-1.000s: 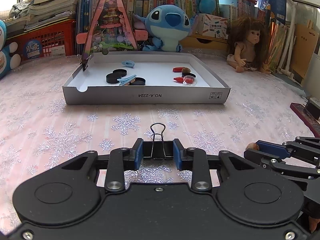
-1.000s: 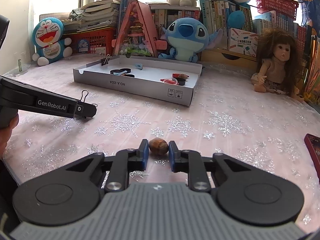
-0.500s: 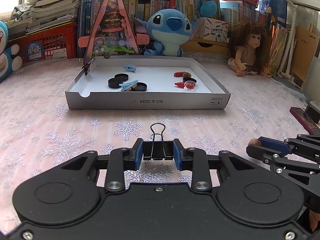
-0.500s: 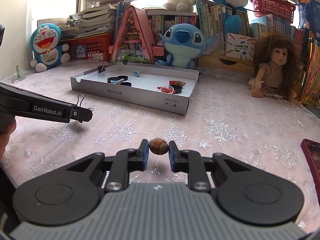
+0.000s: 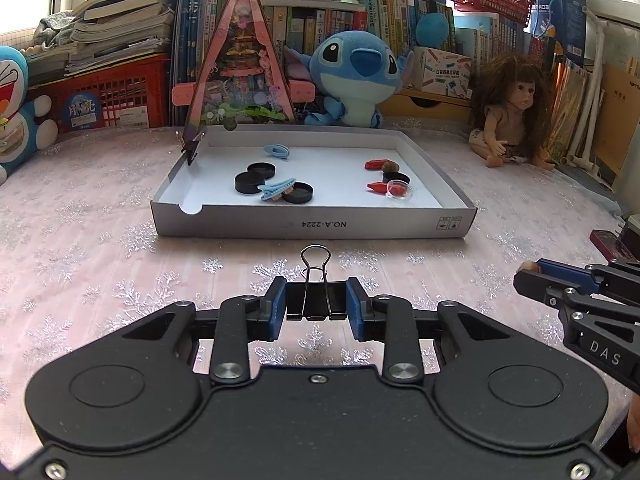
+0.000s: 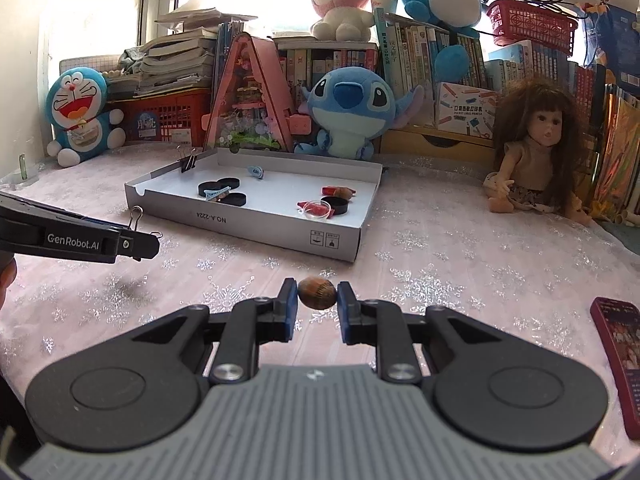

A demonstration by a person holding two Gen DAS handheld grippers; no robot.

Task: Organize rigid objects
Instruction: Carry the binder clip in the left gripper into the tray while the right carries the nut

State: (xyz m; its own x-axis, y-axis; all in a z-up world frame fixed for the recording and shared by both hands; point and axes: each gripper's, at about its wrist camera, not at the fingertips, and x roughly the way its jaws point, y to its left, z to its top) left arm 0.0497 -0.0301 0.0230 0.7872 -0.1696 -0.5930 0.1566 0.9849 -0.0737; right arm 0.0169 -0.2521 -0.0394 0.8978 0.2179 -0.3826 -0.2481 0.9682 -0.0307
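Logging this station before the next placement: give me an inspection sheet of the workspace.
Surface: pink snowflake-patterned tablecloth.
Job's things: shallow white cardboard tray holding black round lids, blue hair clips and red pieces; another binder clip on its far-left corner.
Clutter: dark red phone-like item.
Grippers: left gripper shut on black metal binder clip; right gripper shut on brown ridged nut.
Cables: nothing seen.
Surroundings: blue Stitch plush, long-haired doll, books.
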